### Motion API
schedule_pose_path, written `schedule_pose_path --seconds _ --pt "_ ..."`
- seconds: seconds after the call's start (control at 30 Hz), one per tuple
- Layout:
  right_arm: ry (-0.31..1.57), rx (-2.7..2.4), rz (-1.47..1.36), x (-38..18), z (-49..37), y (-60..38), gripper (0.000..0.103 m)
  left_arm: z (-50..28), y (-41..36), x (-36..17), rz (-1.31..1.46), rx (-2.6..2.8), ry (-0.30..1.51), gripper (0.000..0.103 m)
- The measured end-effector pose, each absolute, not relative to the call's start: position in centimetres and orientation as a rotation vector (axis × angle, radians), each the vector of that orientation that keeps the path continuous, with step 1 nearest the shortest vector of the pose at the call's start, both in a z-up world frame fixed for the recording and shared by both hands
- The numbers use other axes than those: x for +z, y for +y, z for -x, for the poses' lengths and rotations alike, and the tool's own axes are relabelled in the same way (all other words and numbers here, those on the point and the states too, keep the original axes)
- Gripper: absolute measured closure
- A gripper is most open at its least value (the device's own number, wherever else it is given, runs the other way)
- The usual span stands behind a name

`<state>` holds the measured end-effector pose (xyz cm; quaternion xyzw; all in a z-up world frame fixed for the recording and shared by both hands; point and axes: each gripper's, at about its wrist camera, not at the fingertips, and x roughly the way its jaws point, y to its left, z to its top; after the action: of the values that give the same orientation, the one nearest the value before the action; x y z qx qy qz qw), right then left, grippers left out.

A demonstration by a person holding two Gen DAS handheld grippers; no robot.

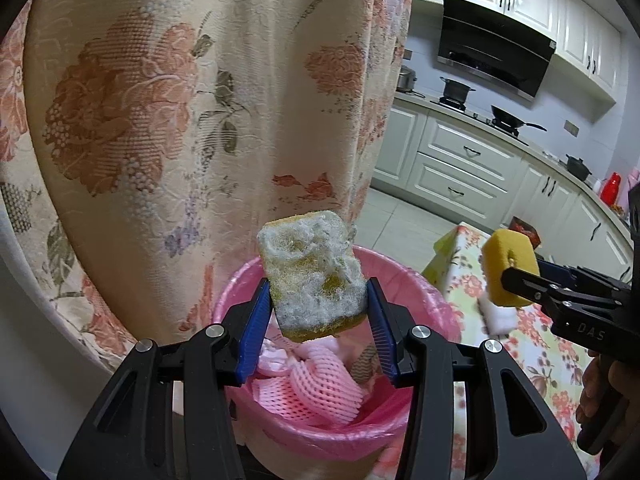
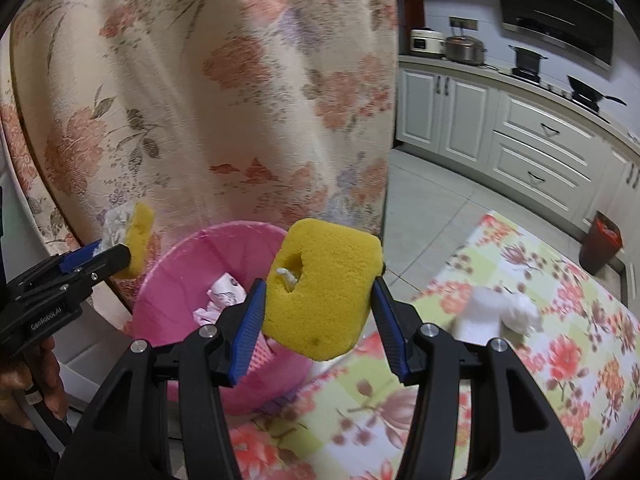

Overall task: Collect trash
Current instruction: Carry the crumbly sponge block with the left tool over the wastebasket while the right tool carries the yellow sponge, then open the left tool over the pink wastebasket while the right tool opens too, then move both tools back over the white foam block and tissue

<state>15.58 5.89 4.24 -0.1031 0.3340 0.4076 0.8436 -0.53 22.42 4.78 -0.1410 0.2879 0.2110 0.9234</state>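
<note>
Floral curtain fabric (image 1: 168, 120) hangs behind a pink-lined round bin (image 1: 420, 292). Above it, the left tool (image 1: 318, 312) clamps a worn, grey-fuzzed yellow sponge (image 1: 312, 276); beside the bin, over the floral-clothed counter (image 2: 560, 360), the right tool (image 2: 320, 308) grips a clean yellow sponge with a hole (image 2: 324, 292).

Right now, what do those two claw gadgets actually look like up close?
Both are matte black plastic with blue ribbed pads inside the two fingers and silver bolts at the joints. The right claw has "DAS" in white letters; the left claw reads "GenRobot.AI". Bare hands grip their handles.
</note>
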Motion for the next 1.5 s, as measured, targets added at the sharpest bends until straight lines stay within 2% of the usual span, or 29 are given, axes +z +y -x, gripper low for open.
schedule_pose_path --seconds 0.47,0.53,0.6,0.73,0.77,0.83,1.5 --pt "0.72 0.947 0.259 3.8 -16.1 11.1 0.047 0.2 23.3 4.3 0.297 0.451 0.6 0.06" --pt "0.722 0.957 0.264 3.7 -16.3 11.5 0.045 0.1 23.4 4.3 0.299 0.452 0.602 0.06" --pt "0.713 0.955 0.27 3.7 -16.4 11.7 0.038 0.0 23.5 4.3 0.305 0.453 0.602 0.059" --pt "0.708 0.94 0.259 3.8 -16.9 11.6 0.034 -0.2 23.7 4.1 0.308 0.455 0.611 0.053" --pt "0.705 0.938 0.259 3.9 -17.0 11.5 0.033 -0.3 23.7 4.0 0.308 0.461 0.613 0.047" --pt "0.698 0.927 0.253 4.0 -17.3 11.0 0.033 -0.3 23.8 4.0 0.31 0.468 0.609 0.041" --pt "0.686 0.772 0.168 4.1 -18.1 0.1 0.027 -0.6 20.1 5.6 0.269 0.42 0.594 0.041"
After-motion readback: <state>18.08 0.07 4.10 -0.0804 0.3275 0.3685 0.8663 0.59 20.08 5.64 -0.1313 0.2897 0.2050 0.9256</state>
